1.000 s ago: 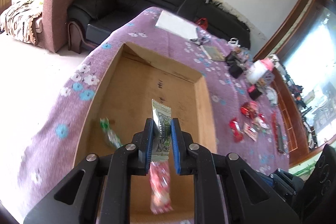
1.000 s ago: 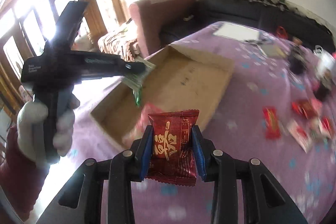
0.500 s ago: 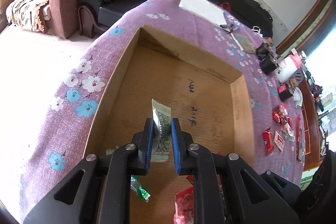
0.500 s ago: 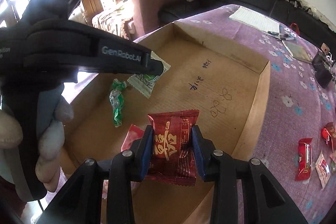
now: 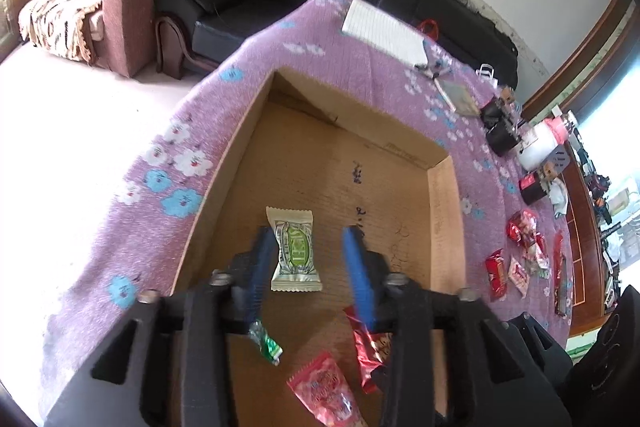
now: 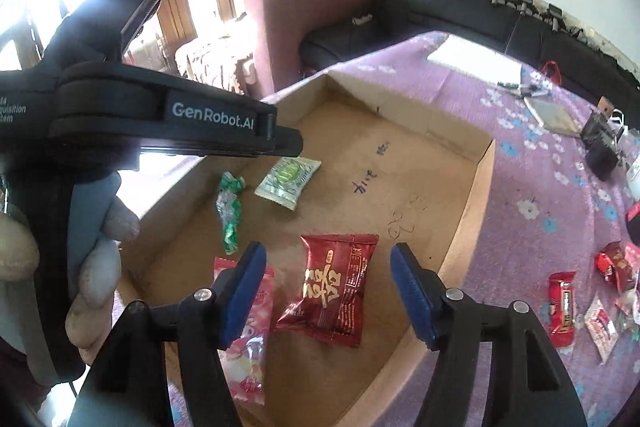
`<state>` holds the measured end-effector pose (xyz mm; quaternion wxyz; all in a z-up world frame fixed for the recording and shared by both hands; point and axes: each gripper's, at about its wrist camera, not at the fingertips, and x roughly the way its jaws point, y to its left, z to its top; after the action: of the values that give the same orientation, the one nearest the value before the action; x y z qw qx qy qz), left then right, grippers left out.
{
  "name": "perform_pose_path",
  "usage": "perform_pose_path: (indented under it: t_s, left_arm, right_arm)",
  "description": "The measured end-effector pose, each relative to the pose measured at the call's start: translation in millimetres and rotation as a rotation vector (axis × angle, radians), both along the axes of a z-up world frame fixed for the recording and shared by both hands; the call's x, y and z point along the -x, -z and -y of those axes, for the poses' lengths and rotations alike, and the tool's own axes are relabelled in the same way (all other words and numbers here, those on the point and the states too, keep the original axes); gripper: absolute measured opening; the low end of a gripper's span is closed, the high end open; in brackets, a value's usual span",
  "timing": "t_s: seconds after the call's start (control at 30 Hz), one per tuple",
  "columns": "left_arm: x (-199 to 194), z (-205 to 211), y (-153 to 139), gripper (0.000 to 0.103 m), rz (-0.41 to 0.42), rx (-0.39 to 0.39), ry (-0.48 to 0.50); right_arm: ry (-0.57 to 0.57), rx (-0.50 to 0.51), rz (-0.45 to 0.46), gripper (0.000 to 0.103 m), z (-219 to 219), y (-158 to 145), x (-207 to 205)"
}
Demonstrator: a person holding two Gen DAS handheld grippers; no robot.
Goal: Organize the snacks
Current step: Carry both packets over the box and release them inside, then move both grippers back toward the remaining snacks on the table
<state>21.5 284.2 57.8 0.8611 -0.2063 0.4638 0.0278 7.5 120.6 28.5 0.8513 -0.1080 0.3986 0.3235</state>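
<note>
In the left wrist view the left gripper [image 5: 310, 259] fills the bottom of the frame; its jaws have just been opening and now stand apart, the pale snack with the green oval label [image 5: 295, 251] lying loose between them on the floor of the cardboard box [image 5: 442, 211], untouched by either blue pad as far as the frame shows. The gripper's black body hides the near end of the box: a green twisted candy [image 5: 266, 345] shows only partly under the left finger, a pink packet [image 5: 326, 393] is cut off at the bottom edge, and a dark red packet [image 5: 370, 351] is half covered by the right finger. In the right wrist view, the left of the frame is taken up by the other gripper seen from the side, gripped by a gloved hand [image 6: 94, 267], blocking the box's left wall. The right gripper [image 6: 328, 291] at lower centre has also just been opening; its jaws stand wide, released, with the dark red packet lying flat between them in the box, clear of both pads. So the box holds 4 snacks: green candy, pale snack, pink packet, red packet. On the purple flowered cloth [image 6: 532, 211] at the lower right lie more red snack packets [image 6: 562, 301], small and hard to read, some cut by the frame edge. Handwriting on the box floor is illegible.
</note>
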Motion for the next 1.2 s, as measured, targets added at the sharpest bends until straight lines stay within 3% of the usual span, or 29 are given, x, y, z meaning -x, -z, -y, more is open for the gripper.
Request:
perform_pose_path:
  t_s: [0.13, 0.43, 0.47, 0.53, 0.57, 0.7, 0.93, 1.2]
  left_arm:
    - [14, 5, -19, 0.048, 0.039, -0.027, -0.008]
    - [63, 64, -70, 0.049, 0.2, -0.241, 0.032]
    - [69, 71, -76, 0.053, 0.233, -0.274, 0.029]
    - [81, 85, -87, 0.082, 0.298, -0.337, -0.002]
    - [88, 91, -92, 0.086, 0.337, -0.36, -0.024]
    - [101, 110, -106, 0.087, 0.436, -0.401, -0.066]
    - [86, 148, -103, 0.087, 0.371, -0.342, 0.021]
    - [67, 191, -92, 0.087, 0.332, -0.349, 0.075]
  right_arm:
    - [0.009, -0.024, 0.03, 0.066, 12, -14, 13]
    - [0.077, -0.026, 0.084, 0.068, 56, -25, 39]
    - [0.087, -0.017, 0.097, 0.068, 61, -26, 41]
    - [0.112, -0.016, 0.125, 0.068, 79, -29, 48]
    - [0.129, -0.018, 0.136, 0.068, 88, -31, 51]
    - [0.224, 0.004, 0.187, 0.07, 130, -36, 59]
    - [0.329, 0.023, 0.214, 0.07, 194, -39, 60]
    - [0.386, 0.036, 0.204, 0.07, 238, -35, 48]
